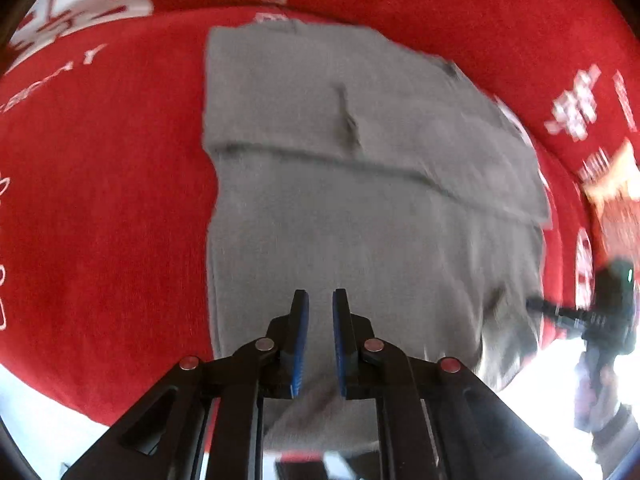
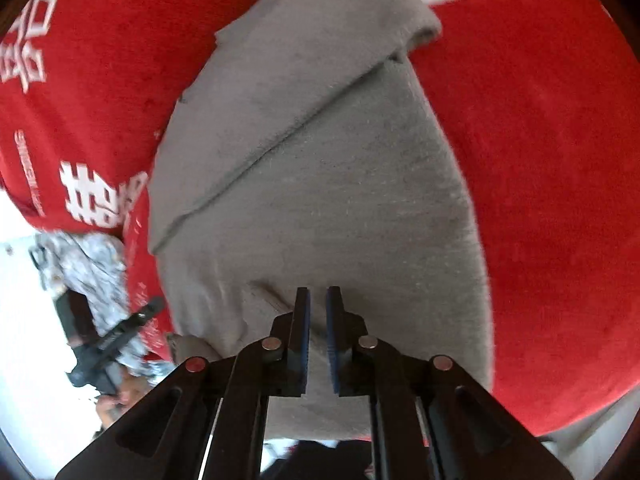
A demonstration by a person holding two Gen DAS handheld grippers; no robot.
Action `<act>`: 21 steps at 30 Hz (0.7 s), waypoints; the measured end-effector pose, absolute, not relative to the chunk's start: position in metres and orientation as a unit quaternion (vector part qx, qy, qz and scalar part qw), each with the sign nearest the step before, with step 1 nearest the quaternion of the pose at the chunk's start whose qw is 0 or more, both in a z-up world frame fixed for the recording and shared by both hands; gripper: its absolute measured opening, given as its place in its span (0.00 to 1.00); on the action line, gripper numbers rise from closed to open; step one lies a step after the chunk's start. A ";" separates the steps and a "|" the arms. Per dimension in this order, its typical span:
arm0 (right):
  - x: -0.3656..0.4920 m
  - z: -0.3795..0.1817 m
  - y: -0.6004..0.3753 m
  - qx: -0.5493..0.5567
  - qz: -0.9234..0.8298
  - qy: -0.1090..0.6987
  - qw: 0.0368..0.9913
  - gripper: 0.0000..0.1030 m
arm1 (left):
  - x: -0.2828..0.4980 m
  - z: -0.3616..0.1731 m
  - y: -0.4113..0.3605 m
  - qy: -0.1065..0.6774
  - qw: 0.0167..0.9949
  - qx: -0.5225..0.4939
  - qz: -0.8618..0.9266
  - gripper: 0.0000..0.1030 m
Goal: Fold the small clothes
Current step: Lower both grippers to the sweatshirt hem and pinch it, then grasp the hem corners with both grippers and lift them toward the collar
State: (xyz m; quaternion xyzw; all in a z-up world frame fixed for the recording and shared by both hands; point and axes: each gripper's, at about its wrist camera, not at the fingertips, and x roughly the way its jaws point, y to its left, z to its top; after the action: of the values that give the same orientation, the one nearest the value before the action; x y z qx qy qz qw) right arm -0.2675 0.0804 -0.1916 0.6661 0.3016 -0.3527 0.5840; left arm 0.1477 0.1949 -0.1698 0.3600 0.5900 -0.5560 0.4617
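Observation:
A grey garment (image 1: 360,200) lies partly folded on the red cloth (image 1: 100,220), with a fold line across its middle. It also shows in the right wrist view (image 2: 340,200). My left gripper (image 1: 320,336) hovers over the garment's near edge, its blue-padded jaws slightly apart with nothing between them. My right gripper (image 2: 317,336) is over the garment's near edge too, jaws slightly apart, grey cloth behind the gap. The right gripper also shows in the left wrist view (image 1: 576,316), at the garment's right corner. The left gripper shows in the right wrist view (image 2: 120,332).
The red cloth (image 2: 540,200) with white lettering covers the table. The table's near edge and a bright floor (image 1: 560,380) lie below. A person's patterned sleeve (image 2: 92,264) is at the left.

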 end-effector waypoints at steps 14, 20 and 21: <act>-0.173 -0.168 0.092 0.470 -0.337 0.488 0.654 0.66 | 0.099 -0.149 0.234 0.518 0.365 0.463 -0.619 0.70; -0.174 -0.163 0.096 0.456 -0.339 0.494 0.658 0.66 | 0.097 -0.137 0.228 0.474 0.391 0.467 -0.636 0.99; -0.177 -0.163 0.096 0.455 -0.340 0.496 0.657 0.66 | 0.095 -0.139 0.224 0.470 0.386 0.472 -0.639 0.99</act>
State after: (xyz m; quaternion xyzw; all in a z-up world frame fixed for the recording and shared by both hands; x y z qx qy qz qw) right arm -0.1765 0.0960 -0.1628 0.4547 0.4963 -0.3402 0.6567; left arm 0.0950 0.2245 -0.1391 0.4716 0.4695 -0.6389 0.3859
